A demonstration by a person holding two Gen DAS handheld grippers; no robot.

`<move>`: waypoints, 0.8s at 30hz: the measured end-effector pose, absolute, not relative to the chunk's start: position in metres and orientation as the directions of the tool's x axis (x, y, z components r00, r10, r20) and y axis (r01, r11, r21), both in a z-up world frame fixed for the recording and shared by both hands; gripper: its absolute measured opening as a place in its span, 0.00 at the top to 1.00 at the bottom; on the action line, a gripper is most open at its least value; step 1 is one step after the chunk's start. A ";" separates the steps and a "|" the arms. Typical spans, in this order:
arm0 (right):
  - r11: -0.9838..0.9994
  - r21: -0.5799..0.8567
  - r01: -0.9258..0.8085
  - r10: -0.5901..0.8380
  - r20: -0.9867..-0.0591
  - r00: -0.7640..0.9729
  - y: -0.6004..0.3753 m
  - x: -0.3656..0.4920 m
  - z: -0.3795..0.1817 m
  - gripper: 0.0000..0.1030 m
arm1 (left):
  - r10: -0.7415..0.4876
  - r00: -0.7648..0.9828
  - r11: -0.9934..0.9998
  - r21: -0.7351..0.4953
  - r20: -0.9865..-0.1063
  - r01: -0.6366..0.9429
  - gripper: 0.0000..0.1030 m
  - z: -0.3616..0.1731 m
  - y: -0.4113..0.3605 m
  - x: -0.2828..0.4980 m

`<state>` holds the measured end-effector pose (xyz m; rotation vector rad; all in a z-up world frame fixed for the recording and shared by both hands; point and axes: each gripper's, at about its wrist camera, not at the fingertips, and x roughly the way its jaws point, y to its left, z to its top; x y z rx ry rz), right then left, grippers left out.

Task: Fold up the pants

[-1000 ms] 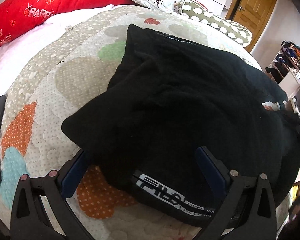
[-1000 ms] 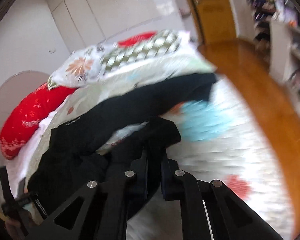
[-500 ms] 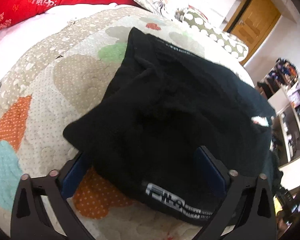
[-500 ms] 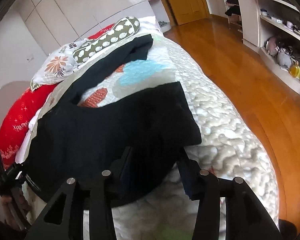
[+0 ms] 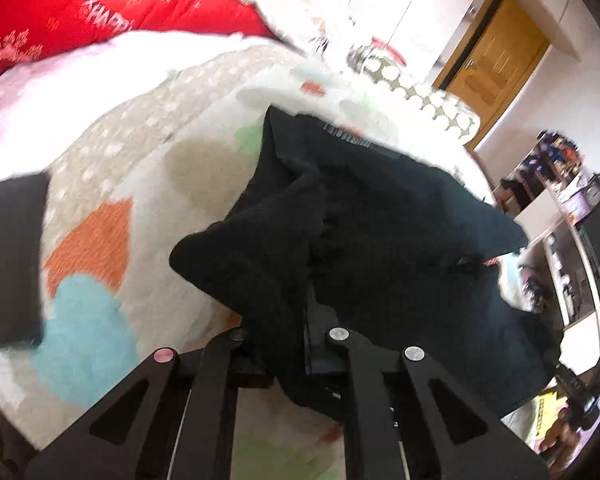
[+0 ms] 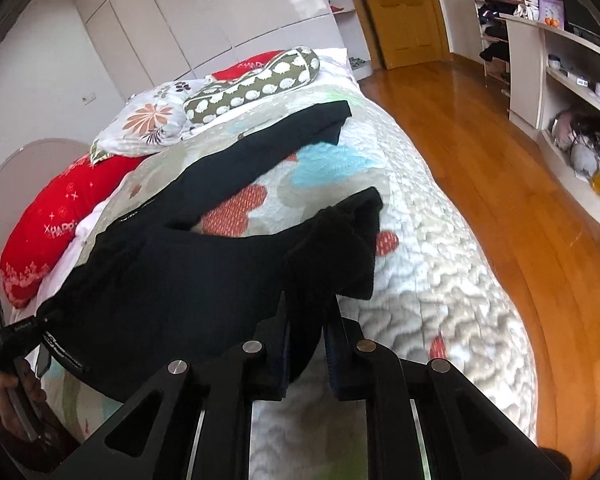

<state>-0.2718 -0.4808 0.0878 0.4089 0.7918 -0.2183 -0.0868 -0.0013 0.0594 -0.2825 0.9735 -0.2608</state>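
Black pants (image 6: 188,264) lie across a quilt (image 6: 432,280) with coloured heart patches, on a bed (image 6: 484,364). One leg stretches toward the far end of the bed, its cuff (image 6: 328,118) lying near a green spotted pillow (image 6: 256,86). The other leg is bunched up at the near side.

Right gripper (image 6: 306,344): jaws drawn close together, clamped on a bunched fold of the pants; the cloth rises between the jaws and flops over toward the right.

Left gripper (image 5: 286,354): jaws nearly together, clamped on the pants; black cloth passes between them and hangs down at the near edge. In the right wrist view this gripper (image 6: 8,336) sits at the far left, at the waistband end, where white lettering (image 6: 64,350) shows on the band.

Left wrist view is motion-blurred. A red pillow (image 5: 112,12) with white print lies at the head of the bed; a floral pillow (image 6: 148,120) sits beside it. Wooden floor (image 6: 516,184) runs along the right of the bed, a wooden door (image 6: 400,12) at the far end, and shelves (image 6: 576,76) on the right wall.
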 end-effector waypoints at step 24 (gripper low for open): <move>0.896 0.121 0.427 -0.206 -0.738 0.642 -0.499 -0.295 0.107 0.63 | -0.232 0.628 0.971 -0.218 -0.743 0.100 0.30 0.084 -0.011 -0.098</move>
